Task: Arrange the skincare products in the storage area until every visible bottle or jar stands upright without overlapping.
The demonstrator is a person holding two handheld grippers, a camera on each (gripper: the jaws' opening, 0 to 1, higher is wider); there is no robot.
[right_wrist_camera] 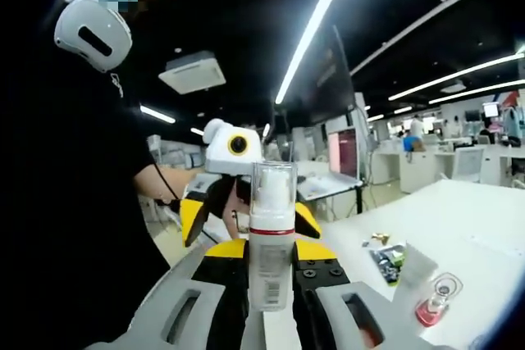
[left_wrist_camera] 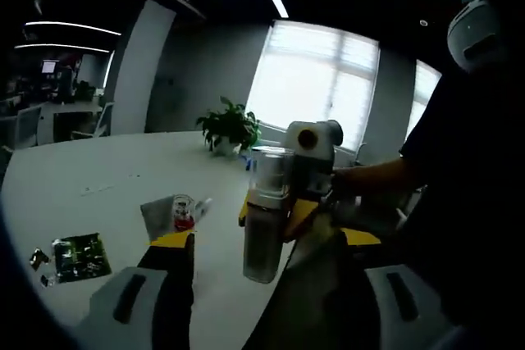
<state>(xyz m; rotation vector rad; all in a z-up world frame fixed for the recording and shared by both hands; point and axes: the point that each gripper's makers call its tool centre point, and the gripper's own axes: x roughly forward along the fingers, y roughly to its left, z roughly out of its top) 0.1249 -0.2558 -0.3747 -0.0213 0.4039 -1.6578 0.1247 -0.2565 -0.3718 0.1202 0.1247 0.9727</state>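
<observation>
- Right gripper [right_wrist_camera: 271, 280] fingers clamp an upright pump bottle [right_wrist_camera: 271, 243] above the white counter [right_wrist_camera: 484, 227].
- Left gripper [left_wrist_camera: 262, 243] fingers spread open beside it.
- A small red-based bottle [right_wrist_camera: 435, 305] stands on the counter.

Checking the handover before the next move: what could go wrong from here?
1. The right gripper pinches the pump bottle low on its body, in the air above the white table; a tall bottle held low could tip or slip.
2. The left gripper sits close to the bottle; a hasty grab may knock it.
3. The small red-liquid bottle stands near the table edge, beside a flat packet; setting down there risks toppling it.
</observation>
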